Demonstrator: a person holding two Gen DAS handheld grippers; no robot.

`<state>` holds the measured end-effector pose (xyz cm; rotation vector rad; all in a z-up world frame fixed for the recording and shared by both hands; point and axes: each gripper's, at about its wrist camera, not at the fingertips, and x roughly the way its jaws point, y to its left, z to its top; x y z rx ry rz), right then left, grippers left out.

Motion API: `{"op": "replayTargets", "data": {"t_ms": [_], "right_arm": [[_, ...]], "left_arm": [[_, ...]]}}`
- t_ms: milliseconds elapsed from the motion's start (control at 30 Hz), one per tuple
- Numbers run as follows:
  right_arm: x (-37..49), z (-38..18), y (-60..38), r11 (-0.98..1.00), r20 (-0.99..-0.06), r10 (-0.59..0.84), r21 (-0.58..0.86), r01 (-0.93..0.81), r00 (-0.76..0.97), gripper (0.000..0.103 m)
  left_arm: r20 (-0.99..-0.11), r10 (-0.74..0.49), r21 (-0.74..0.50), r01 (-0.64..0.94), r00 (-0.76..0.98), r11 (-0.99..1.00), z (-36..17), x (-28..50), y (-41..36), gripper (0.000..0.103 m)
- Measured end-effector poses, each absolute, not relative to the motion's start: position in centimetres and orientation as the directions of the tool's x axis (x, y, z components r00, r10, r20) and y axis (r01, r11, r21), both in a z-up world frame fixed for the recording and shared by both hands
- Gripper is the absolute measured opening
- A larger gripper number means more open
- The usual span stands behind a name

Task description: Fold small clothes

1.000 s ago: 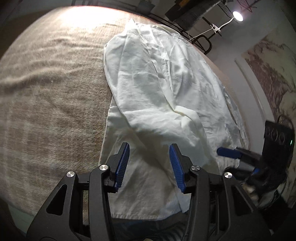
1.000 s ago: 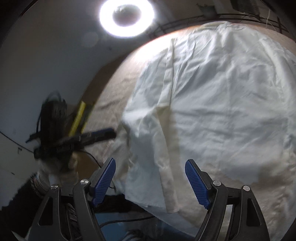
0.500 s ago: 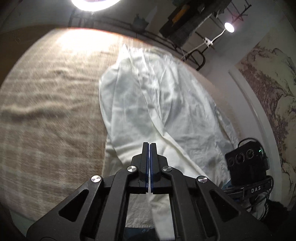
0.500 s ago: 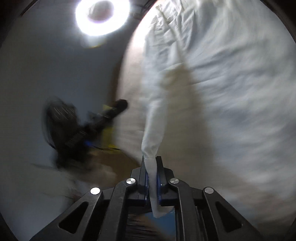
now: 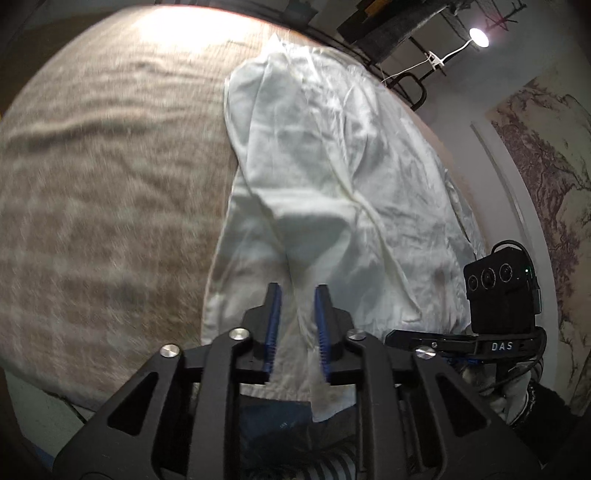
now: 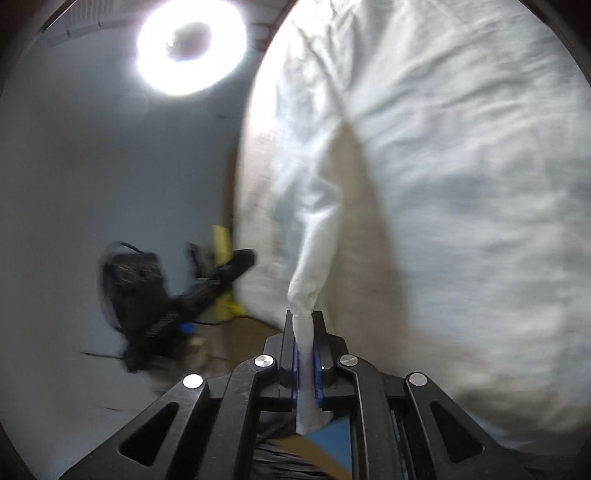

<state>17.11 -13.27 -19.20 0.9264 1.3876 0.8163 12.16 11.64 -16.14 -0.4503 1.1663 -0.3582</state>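
A white garment (image 5: 332, 177) lies on a beige woven cover (image 5: 103, 192). My left gripper (image 5: 295, 321) stands over the garment's near hem with its jaws a little apart, cloth running between the blue pads (image 5: 274, 325), not pinched. My right gripper (image 6: 306, 354) is shut on a bunched corner of the same white garment (image 6: 443, 184) and pulls it up into a taut ridge. The right gripper also shows in the left wrist view (image 5: 461, 343) at the garment's right edge.
The cover's near edge (image 5: 55, 391) drops off at lower left. A patterned wall panel (image 5: 546, 177) and a small lamp (image 5: 478, 36) stand at the right. A ring light (image 6: 190, 46) glares in the right wrist view. The left gripper (image 6: 166, 306) appears blurred there.
My left gripper, open a second ago, shut on the hem and has now opened slightly. My right gripper shut on the garment corner and keeps lifting it.
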Motion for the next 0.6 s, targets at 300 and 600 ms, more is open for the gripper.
{"op": "replayTargets", "data": {"t_ms": [300, 600], "right_arm": [[16.3, -19.7, -13.4, 0.447, -0.448, 0.894, 0.893, 0.042, 0.013, 0.035], [16.5, -18.9, -10.4, 0.214, -0.215, 0.977, 0.972, 0.097, 0.001, 0.004]], "left_arm": [[-0.745, -0.531, -0.606, -0.077, 0.404, 0.792, -18.2, 15.6, 11.8, 0.035], [-0.757, -0.456, -0.515, 0.002, 0.468, 0.857, -13.5, 16.1, 10.8, 0.0]]}}
